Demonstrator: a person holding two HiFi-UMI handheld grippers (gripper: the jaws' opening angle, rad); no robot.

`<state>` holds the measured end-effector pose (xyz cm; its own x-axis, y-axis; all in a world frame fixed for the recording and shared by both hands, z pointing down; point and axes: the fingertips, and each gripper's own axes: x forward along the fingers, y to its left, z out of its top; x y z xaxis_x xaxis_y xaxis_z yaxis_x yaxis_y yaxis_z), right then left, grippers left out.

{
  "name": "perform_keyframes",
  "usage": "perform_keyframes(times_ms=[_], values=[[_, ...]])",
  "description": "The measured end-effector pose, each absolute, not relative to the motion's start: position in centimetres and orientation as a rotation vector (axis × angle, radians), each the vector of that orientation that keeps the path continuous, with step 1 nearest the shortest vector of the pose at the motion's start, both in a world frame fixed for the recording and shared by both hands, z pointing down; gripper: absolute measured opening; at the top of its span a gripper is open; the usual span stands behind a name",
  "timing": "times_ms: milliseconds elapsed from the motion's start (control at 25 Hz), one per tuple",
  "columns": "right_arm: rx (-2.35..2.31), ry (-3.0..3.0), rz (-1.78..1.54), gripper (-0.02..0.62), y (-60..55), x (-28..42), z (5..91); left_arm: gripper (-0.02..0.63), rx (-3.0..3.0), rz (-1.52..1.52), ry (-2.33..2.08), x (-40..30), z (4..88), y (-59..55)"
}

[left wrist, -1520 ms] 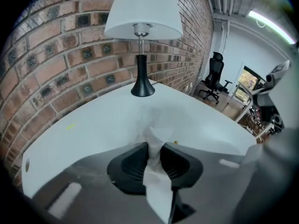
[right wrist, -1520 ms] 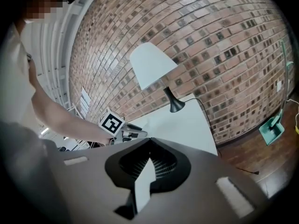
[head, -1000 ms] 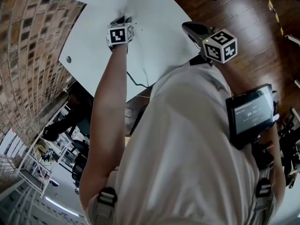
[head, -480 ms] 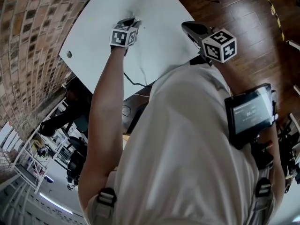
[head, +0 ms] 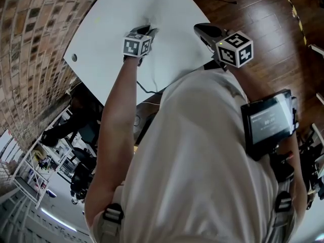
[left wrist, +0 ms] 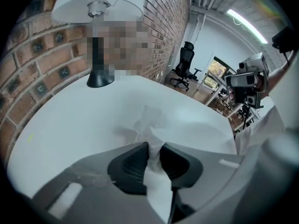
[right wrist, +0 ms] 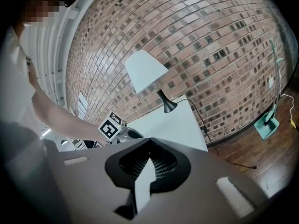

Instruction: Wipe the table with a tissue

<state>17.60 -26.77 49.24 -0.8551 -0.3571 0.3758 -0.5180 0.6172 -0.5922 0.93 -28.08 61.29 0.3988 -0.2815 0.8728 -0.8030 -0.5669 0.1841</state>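
At the far left a brown brick wall (left wrist: 28,64) borders the white rounded table (head: 106,34). A lamp with a white shade and black base (left wrist: 98,1) stands at the table's back, clear of the working area. The left gripper (left wrist: 153,154) tilts steeply down onto the tabletop. Its jaws are drawn narrow and pinch a crumpled white paper tissue (left wrist: 156,190). The tissue's free end pokes out past the tips and lies on the table, so dragging the gripper would sweep it across the surface. The wipe appears to be under way near the table's middle. Further right, the right gripper (right wrist: 149,142) hangs near the table's edge, jaws closed tip to tip on nothing, apparently kept out of the wiping path.
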Motion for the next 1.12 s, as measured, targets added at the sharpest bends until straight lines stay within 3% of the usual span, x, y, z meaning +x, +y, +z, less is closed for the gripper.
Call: perform_keyframes(times_ms=[720,960,1120], values=[[0.596,-2.653,1.051,0.008,-27.8,17.5,48.9,0.078,1.932,0.826,-0.975,6.8,60.4,-22.5],[0.559,-2.65,1.065,0.008,-28.1,17.7,49.4,0.078,1.691,0.468,-1.377,-2.4,58.0,-22.6],[0.539,-2.653,1.075,0.007,-27.9,17.7,49.4,0.078,1.52,0.422,-1.514,-6.9,59.2,-21.2]])
